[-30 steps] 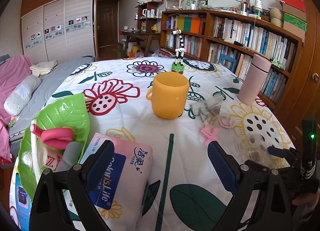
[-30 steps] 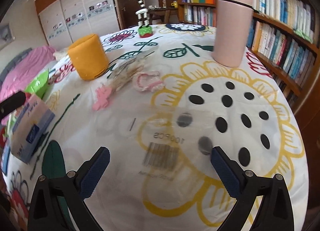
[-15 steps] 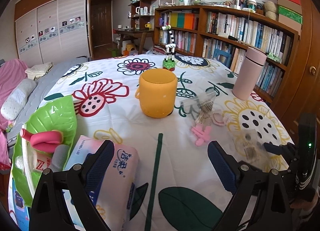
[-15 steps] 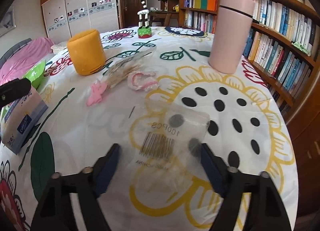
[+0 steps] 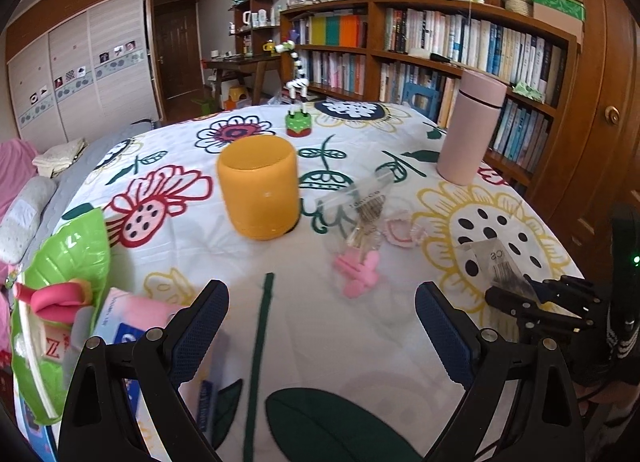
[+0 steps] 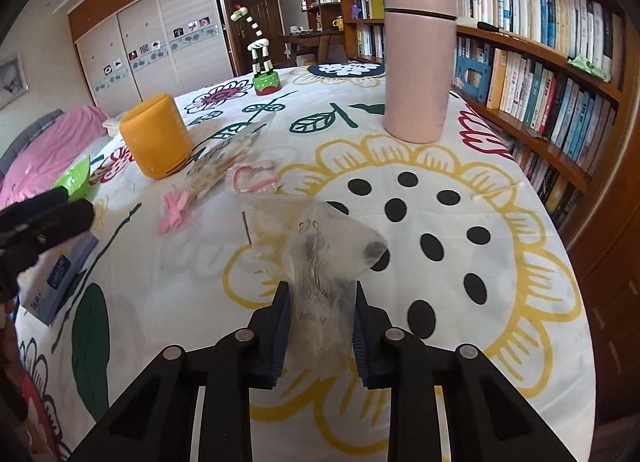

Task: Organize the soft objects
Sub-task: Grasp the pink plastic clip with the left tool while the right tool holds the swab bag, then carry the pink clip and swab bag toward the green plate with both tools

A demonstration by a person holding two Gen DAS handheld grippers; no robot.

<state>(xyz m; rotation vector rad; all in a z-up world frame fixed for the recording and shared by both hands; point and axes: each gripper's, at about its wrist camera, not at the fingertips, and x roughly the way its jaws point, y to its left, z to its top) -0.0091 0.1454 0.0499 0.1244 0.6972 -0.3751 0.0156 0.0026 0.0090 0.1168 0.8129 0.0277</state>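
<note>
My right gripper (image 6: 320, 326) is shut on a clear plastic bag (image 6: 316, 258) with a barcode, lifted a little off the flowered cloth; the same clear plastic bag (image 5: 496, 266) shows in the left wrist view at the right gripper's tips. My left gripper (image 5: 322, 326) is open over the cloth with nothing between its fingers. A tissue pack (image 5: 136, 322) lies under its left finger. A green leaf-shaped tray (image 5: 68, 258) at the left holds a pink rolled item (image 5: 52, 300). A second clear bag of sticks (image 6: 224, 162), a pink clip (image 6: 174, 210) and a pink ring (image 6: 254, 180) lie mid-table.
An orange cylinder (image 5: 260, 186) stands in the table's middle, a pink flask (image 6: 418, 62) at the back right, a zebra toy (image 6: 260, 58) at the far edge. Bookshelves (image 5: 460, 46) run along the right. A bed with pink bedding (image 6: 48, 150) lies left.
My right gripper has shut on the clear barcode bag and raised it off the cloth. My left gripper has drifted right, away from the tissue pack and tray.
</note>
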